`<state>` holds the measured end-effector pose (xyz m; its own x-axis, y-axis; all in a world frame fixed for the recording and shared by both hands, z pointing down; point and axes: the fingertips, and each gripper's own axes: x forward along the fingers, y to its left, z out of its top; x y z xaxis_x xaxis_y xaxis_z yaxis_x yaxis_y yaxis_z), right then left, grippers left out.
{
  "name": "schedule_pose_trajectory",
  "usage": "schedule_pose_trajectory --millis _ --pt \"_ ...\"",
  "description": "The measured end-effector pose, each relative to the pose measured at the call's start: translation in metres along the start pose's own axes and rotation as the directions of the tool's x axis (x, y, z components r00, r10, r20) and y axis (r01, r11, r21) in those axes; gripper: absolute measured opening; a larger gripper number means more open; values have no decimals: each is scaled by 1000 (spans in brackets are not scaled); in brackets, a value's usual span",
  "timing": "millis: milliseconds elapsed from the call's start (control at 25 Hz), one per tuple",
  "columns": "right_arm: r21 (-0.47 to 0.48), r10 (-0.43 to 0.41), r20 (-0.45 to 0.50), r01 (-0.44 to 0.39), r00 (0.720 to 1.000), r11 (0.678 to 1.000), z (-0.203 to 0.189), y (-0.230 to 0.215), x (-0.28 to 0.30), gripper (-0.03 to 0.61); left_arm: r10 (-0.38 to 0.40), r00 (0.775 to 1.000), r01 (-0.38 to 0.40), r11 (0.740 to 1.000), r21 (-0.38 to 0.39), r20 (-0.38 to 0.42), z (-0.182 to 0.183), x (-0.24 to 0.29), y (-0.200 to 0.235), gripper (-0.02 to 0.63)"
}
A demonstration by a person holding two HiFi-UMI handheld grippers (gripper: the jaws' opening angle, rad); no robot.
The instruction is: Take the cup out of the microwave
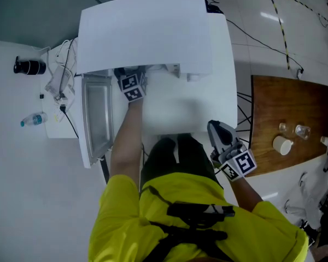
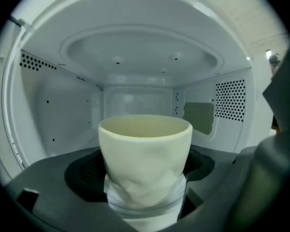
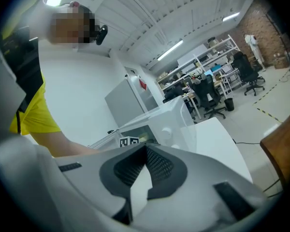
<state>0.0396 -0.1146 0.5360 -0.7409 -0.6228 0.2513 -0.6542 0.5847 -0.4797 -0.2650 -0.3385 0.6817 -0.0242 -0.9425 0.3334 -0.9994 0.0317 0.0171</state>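
A cream cup (image 2: 145,161) stands upright inside the white microwave (image 1: 147,31), on its floor in the middle of the cavity. My left gripper (image 2: 145,199) reaches into the cavity, jaws wide, one on each side of the cup's lower part; I see no pad pressing on it. In the head view only its marker cube (image 1: 131,86) shows under the microwave's top edge. The microwave door (image 1: 95,119) hangs open to the left. My right gripper (image 1: 217,129) hovers at the white table's right edge with its tips together and nothing in them (image 3: 145,148).
A wooden table (image 1: 284,102) at the right carries a white cup (image 1: 282,144) and small glasses (image 1: 302,130). Left of the microwave lie cables (image 1: 60,81), a water bottle (image 1: 33,119) and a black cylinder (image 1: 29,66). The person's yellow shirt (image 1: 169,217) fills the foreground.
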Motion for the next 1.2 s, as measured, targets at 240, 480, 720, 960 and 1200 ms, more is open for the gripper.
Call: schedule_pose_trajectory --millis 240,480,720,960,1200 --pt "-7 -10 13 11 1000 1000 -2 0 5 5 -64 997 63 998 19 53 5 -66 -24 443" --pt "-11 -53 40 54 998 998 0 -10 3 5 -186 982 186 982 23 -26 -48 -157 -91 443" --pt "-25 -103 42 104 994 994 -2 -22 -20 5 -226 969 230 973 31 -104 -107 -174 -136 443" --pt "-34 -119 14 119 993 992 -17 -25 -33 5 -86 991 90 995 33 -102 -108 -150 -56 443" --pt "-32 -92 -1 92 996 995 -24 -14 -19 5 -88 992 91 995 30 -91 -112 -137 -42 443"
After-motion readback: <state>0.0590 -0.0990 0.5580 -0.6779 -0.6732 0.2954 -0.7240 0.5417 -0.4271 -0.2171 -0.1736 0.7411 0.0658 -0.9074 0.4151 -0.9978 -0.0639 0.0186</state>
